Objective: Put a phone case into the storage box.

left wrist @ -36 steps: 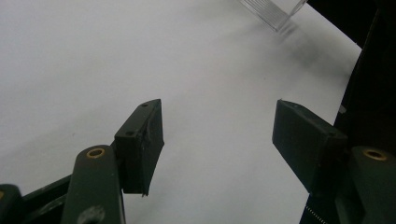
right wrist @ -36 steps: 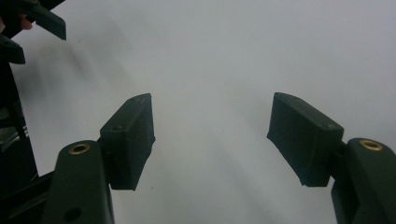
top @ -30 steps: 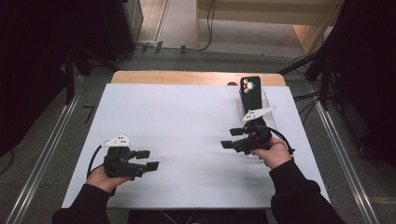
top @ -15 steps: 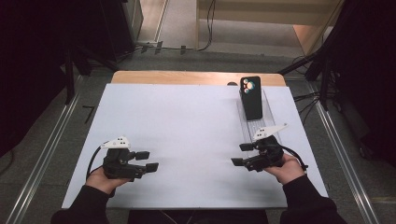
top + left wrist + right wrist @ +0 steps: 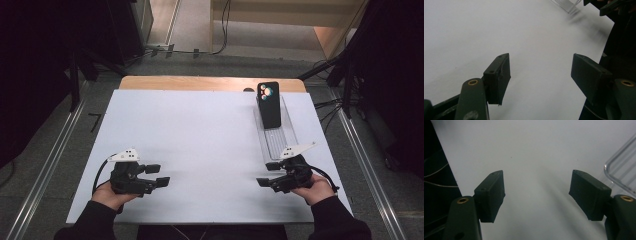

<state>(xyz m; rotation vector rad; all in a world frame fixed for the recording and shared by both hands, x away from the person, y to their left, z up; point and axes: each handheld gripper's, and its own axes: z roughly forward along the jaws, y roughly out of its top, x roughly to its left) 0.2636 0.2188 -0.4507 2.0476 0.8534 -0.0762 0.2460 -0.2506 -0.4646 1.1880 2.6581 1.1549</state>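
- Here, the white rectangular bench [image 5: 200,150] carries a clear plastic oblong tray [image 5: 276,131] toward its 2 o'clock corner, running lengthwise from far edge to near.
- A black smartphone with a ringed camera cluster [image 5: 269,104] stands upright at the far end of that tray, its back facing the high view; whether it leans on the tray wall I cannot tell.
- The right tongs [image 5: 266,174] sit at about 4 o'clock on the bench, held in the person's right hand [image 5: 316,188], just beside the near end of the tray and well apart from the phone.
- Their jaws stand wide apart with nothing between them; in the right gripper view the right tongs [image 5: 537,192] look down on bare white surface, with a rounded corner of the clear tray [image 5: 621,173] at 3 o'clock of that view.
- The left tongs [image 5: 157,175] sit at about 8 o'clock on the bench, held in the person's left hand [image 5: 111,194], pointing across toward the right side.
- Their jaws are also spread wide and empty; the left gripper view shows the left tongs [image 5: 541,72] over plain white bench, a corner of the tray [image 5: 567,5] at 1 o'clock, and part of the other tongs at the top right corner.
- A grey three-cornered plate tops each tool, and a black cable loops from each near the wrist.
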